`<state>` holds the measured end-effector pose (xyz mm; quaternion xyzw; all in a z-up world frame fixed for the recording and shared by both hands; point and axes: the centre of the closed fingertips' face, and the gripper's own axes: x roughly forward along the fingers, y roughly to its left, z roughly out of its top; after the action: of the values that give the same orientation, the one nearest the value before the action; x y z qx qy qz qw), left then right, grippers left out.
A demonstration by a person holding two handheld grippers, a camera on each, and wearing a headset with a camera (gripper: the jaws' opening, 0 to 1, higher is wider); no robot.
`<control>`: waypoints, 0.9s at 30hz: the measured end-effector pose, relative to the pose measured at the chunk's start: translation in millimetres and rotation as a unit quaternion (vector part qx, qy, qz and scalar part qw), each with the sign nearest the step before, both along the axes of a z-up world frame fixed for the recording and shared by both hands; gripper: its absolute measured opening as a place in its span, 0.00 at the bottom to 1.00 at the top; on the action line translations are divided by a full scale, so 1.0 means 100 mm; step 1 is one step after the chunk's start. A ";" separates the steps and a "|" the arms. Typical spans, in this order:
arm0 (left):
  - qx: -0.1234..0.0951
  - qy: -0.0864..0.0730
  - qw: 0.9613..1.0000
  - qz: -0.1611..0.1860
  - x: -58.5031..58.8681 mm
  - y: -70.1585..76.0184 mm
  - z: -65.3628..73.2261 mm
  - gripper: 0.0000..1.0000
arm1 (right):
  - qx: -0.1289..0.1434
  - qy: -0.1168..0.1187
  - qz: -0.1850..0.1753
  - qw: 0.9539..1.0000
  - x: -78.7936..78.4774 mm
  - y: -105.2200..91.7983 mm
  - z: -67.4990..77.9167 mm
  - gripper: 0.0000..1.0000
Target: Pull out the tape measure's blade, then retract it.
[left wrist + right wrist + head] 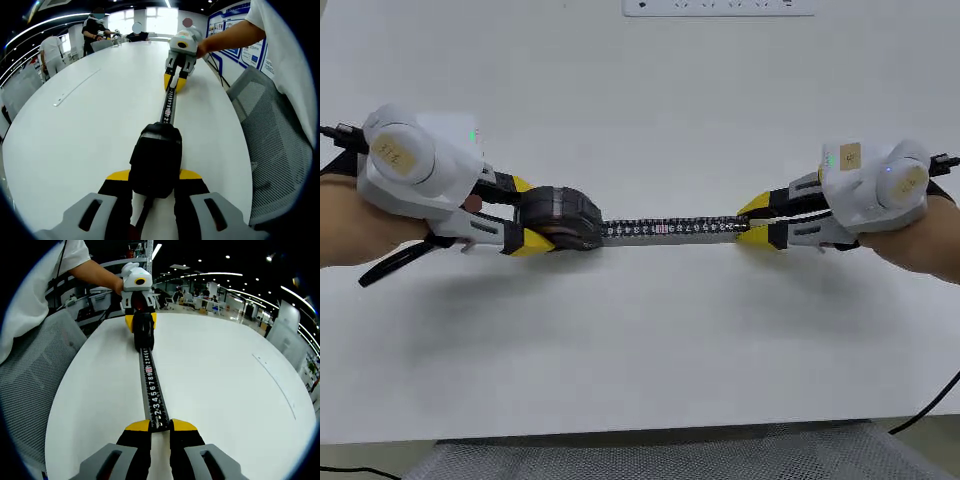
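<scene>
Black, rubbery-looking shell covers the tape measure [560, 217], which rests on the white worktop [640, 340] a little toward nine o'clock of the head view's centre. Its blade [670, 229] is drawn out toward three o'clock, dark with pale numerals facing up, and is held straight just over the worktop. The tape measure is clamped between the yellow-tipped jaws of the left claw [528, 214], one jaw on each broad flank. The blade's free end is pinched at its very tip by the right claw [752, 226], whose jaws are closed on it.

The tape measure is judged compact and fairly heavy for its bulk, with a grippy shell unlikely to slide in the jaws. The broad flanks are the sound place for it to be held, clear of the blade mouth at three o'clock. The blade is judged to be thin, springy steel. It is stiff along its curve, apt to buckle if bent, smooth under hard pads, and sharp at the edges. It is best gripped at the tip. A return spring is to be expected, so the blade should be fed back under control, not released to whip.

A mesh chair back [650, 455] is seen at six o'clock, a socket strip [718, 7] at twelve.
</scene>
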<state>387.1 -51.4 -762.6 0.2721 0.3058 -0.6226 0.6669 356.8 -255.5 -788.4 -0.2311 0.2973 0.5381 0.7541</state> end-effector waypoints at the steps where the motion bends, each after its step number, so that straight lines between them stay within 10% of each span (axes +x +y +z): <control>1: 0.000 0.000 1.000 0.000 0.00 0.00 0.00 0.27 | -0.001 0.001 -0.001 1.000 0.00 -0.02 0.00 0.10; 27: 0.006 0.000 1.000 0.000 -0.01 -0.01 0.00 0.27 | -0.026 0.006 -0.022 0.999 -0.11 -0.49 0.01 0.10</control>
<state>386.3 -52.9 -762.3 0.2763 0.3093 -0.6211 0.6651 345.9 -304.0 -787.9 -0.2402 0.3210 0.5147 0.7578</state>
